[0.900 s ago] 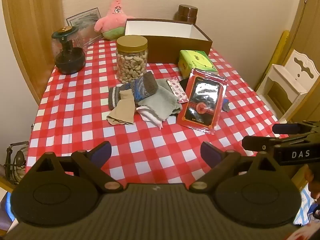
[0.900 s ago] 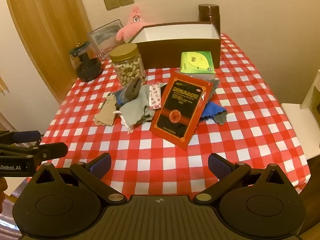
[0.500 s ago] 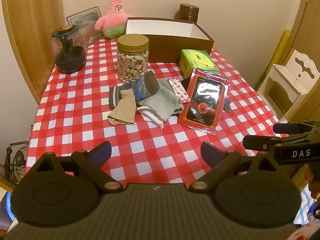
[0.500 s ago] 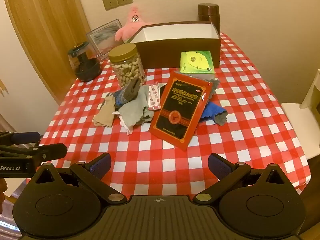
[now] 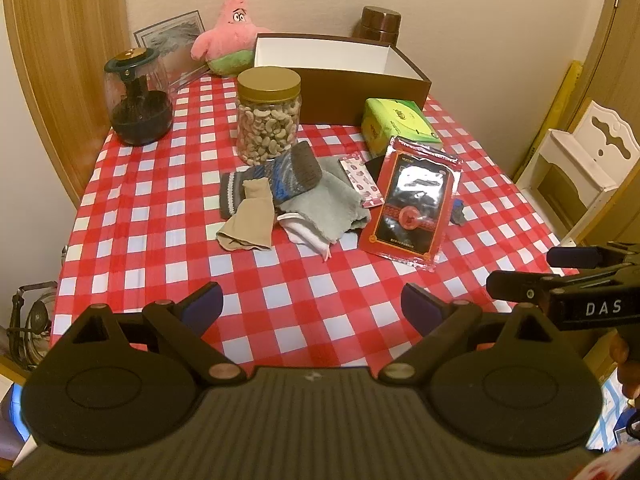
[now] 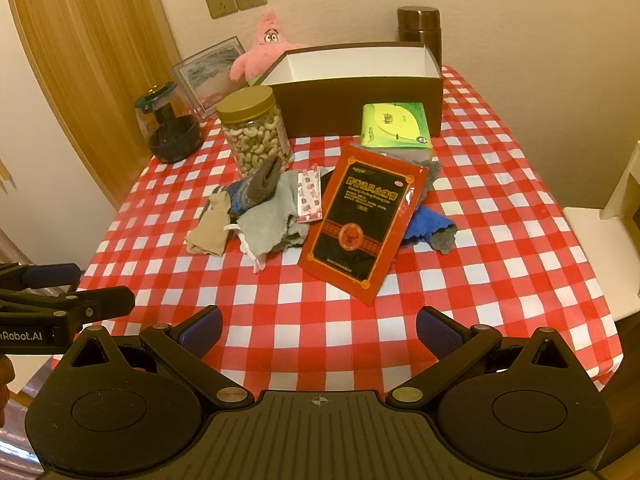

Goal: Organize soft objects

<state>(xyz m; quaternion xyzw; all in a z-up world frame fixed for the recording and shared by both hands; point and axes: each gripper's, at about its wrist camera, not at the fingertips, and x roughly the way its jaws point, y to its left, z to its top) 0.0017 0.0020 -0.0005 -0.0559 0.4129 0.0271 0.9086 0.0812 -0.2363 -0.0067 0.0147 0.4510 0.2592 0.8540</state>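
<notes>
Both my hand-held grippers, left (image 5: 310, 304) and right (image 6: 318, 326), hang wide open and empty over the counter's (image 5: 280, 300) near edge; socks (image 5: 272, 178) unsorted, box (image 5: 340, 80) looks empty.

Checked table (image 5: 132, 216) bears socks (image 5: 276, 180), jar (image 5: 268, 116), box (image 5: 344, 84).

- Cashew jar (image 5: 268, 114), gold lid, upper centre, upright on the checked tablecloth (image 5: 160, 184).
- Red packet (image 5: 412, 202) flat at centre right; green pack (image 5: 400, 122) just above it.
- Small sachet (image 5: 362, 178) left of the packet.
- Dark glass jar (image 5: 138, 100) at upper left, picture frame (image 5: 172, 46) behind it.
- Brown canister (image 5: 380, 28) by the wall.
</notes>
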